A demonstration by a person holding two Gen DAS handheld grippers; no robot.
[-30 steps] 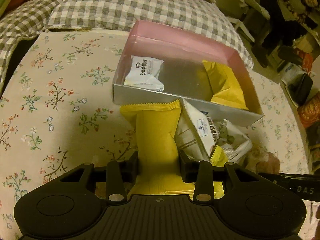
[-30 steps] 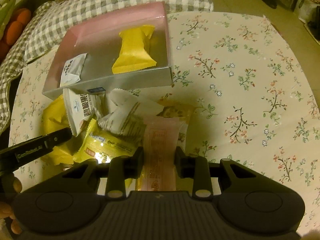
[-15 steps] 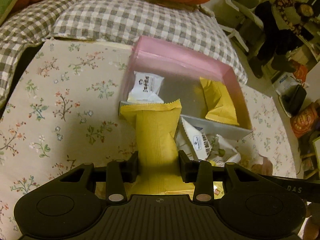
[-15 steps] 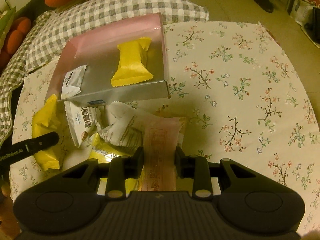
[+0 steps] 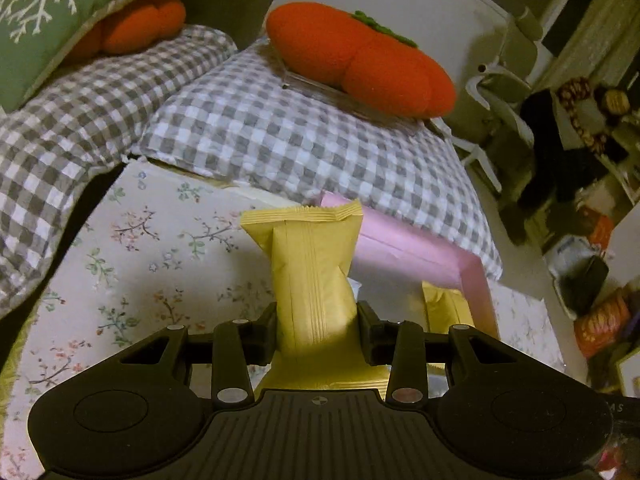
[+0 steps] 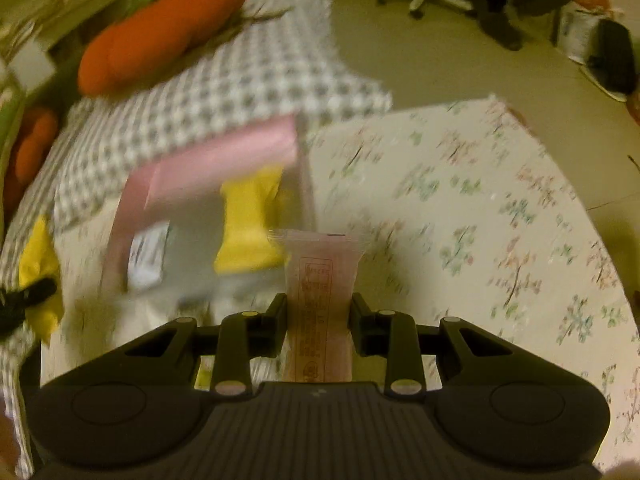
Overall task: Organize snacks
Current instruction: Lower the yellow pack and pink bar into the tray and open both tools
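My left gripper [image 5: 316,330] is shut on a yellow snack packet [image 5: 310,272] and holds it upright in the air, in front of the pink box [image 5: 404,250]. My right gripper [image 6: 319,322] is shut on a pale pink snack packet [image 6: 320,280], lifted above the table. In the blurred right wrist view the pink box [image 6: 224,156] holds a yellow packet [image 6: 246,220] and a white packet [image 6: 148,252]. The left gripper with its yellow packet [image 6: 38,264] shows at the left edge there.
The floral tablecloth [image 5: 168,248] covers the table. Grey checked cushions [image 5: 280,136] and an orange plush pumpkin [image 5: 360,60] lie behind the box. Chairs and bags stand on the floor at the right [image 5: 580,272].
Both grippers have lifted their packets up off the pile and the views have tilted upward. The snack pile has dropped out of sight beneath them.
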